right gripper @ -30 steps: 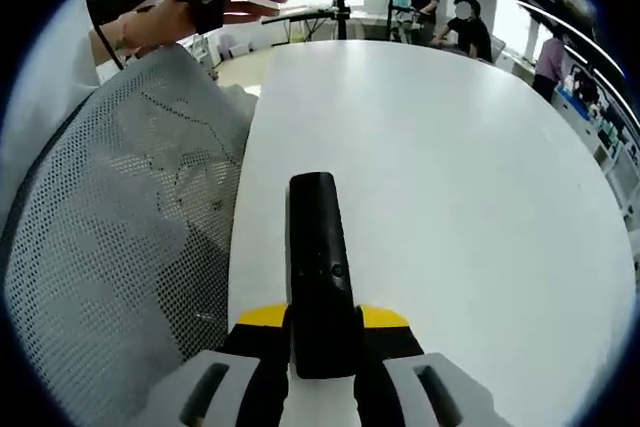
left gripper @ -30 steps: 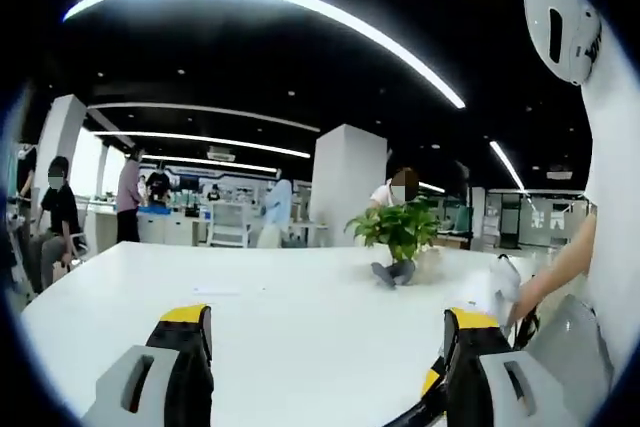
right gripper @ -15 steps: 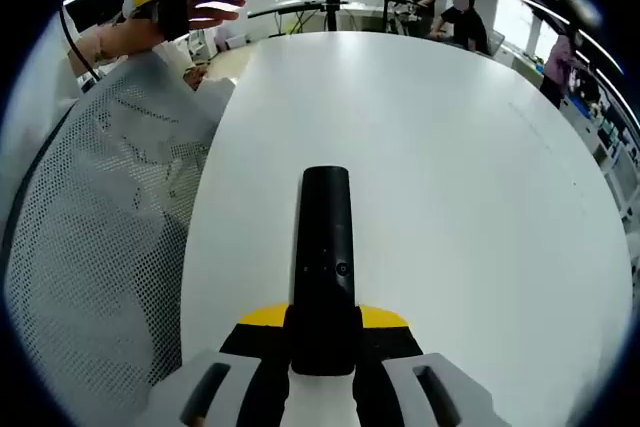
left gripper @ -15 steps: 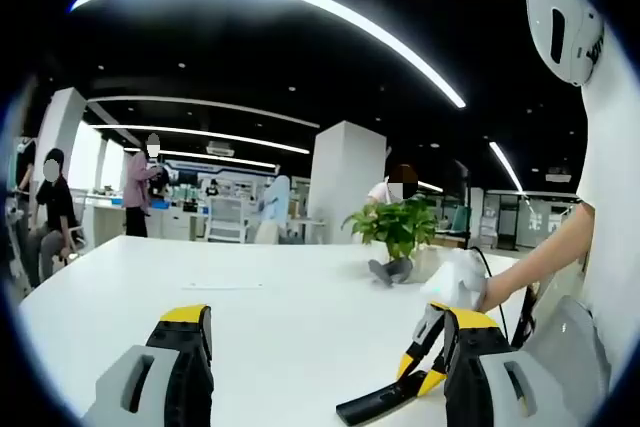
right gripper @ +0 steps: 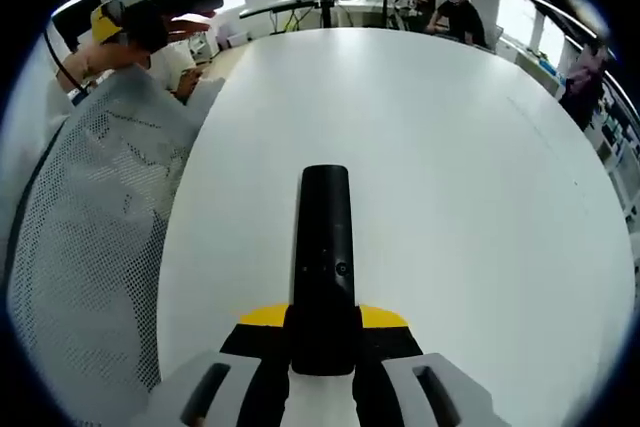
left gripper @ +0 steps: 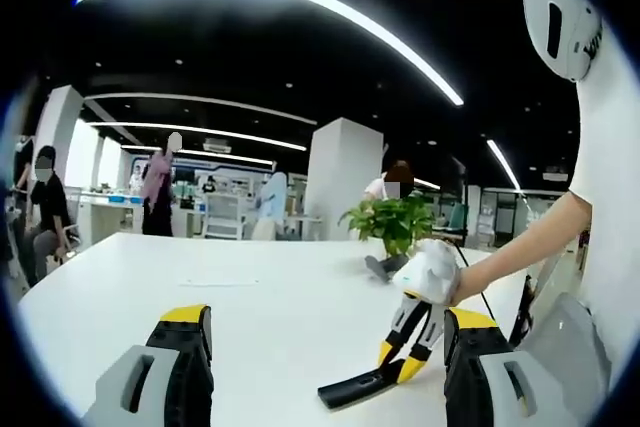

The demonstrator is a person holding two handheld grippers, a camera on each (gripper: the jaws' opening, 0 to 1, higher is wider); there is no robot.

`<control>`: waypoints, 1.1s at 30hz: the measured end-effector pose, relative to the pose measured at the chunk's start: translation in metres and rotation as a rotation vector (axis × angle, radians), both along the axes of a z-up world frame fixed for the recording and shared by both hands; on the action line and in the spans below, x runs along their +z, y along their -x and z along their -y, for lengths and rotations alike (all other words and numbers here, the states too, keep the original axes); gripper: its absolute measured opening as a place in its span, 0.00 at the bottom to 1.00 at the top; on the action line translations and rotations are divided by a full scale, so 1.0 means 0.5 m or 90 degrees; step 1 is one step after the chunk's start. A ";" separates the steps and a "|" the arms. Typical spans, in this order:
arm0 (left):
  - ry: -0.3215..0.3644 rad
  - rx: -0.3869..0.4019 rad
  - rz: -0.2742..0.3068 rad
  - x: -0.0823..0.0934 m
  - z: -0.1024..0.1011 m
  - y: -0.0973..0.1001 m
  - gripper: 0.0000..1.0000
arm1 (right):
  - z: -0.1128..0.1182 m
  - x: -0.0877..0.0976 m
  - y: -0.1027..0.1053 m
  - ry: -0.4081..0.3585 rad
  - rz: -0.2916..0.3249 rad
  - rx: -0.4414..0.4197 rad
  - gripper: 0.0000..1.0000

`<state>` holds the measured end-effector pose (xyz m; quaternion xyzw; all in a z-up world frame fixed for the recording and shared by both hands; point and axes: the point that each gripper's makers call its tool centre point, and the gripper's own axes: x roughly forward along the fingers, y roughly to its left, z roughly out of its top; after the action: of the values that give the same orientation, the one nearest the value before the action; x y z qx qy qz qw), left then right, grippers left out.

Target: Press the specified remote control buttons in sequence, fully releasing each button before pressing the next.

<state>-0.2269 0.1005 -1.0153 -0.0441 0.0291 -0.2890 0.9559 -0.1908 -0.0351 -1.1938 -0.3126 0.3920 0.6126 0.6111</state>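
Right tool [right gripper: 322, 332]: bottom centre of the right gripper view, yellow-tipped jaws closed on the near end of the remote control [right gripper: 323, 247], which projects straight up the frame above the white desk [right gripper: 470, 177]. Remote control: black, slim, bar-shaped; a small round button shows on its upper face at mid-length; by appearance a rigid plastic shell, light, smooth and probably slippery, so the hold belongs low on the two long side edges, as it is now, leaving the button face uncovered. It does not look fragile, but a press at the far end would lever it against the grip; it is better pressed close to the jaws. Left tool [left gripper: 325, 347]: bottom of the left gripper view, jaws wide apart with nothing between them; it also appears at the upper left of the right gripper view, held in the person's hand [right gripper: 150, 32]. Right of centre in the left gripper view, the right tool and remote control are seen side-on, the remote's black tip low over the desk; contact cannot be judged. Mesh chair back [right gripper: 90, 247]: left side of the right gripper view, beside the desk edge. Potted plant [left gripper: 393, 224]: mid-distance on the desk, right of centre in the left gripper view. Beyond: an open office, a white pillar [left gripper: 343, 182], ceiling light strips and several people standing or seated.
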 end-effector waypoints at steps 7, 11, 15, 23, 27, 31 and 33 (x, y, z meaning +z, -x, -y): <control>-0.009 -0.010 -0.005 -0.005 0.007 0.003 1.00 | 0.000 -0.001 -0.037 0.022 0.006 0.012 0.20; -0.005 -0.014 -0.017 -0.010 0.007 0.003 1.00 | 0.000 0.000 -0.061 0.018 -0.002 0.004 0.20; -0.002 -0.016 -0.026 -0.014 0.004 0.002 1.00 | 0.000 0.000 -0.081 0.017 -0.003 -0.002 0.20; 0.005 -0.013 -0.041 -0.031 -0.019 -0.001 1.00 | -0.002 0.000 -0.111 0.020 -0.006 -0.002 0.20; 0.007 -0.013 -0.047 -0.042 -0.033 -0.001 1.00 | -0.002 0.001 -0.129 0.017 -0.015 -0.018 0.20; 0.009 -0.012 -0.046 -0.043 -0.035 0.001 1.00 | -0.003 0.000 -0.141 0.015 -0.012 -0.026 0.20; 0.008 -0.015 -0.050 -0.045 -0.031 0.001 1.00 | -0.002 0.000 -0.147 0.014 -0.005 -0.027 0.20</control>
<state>-0.2275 0.1161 -1.0380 -0.0612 0.0656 -0.2984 0.9502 -0.1171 -0.0339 -1.1938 -0.3089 0.4075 0.5962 0.6189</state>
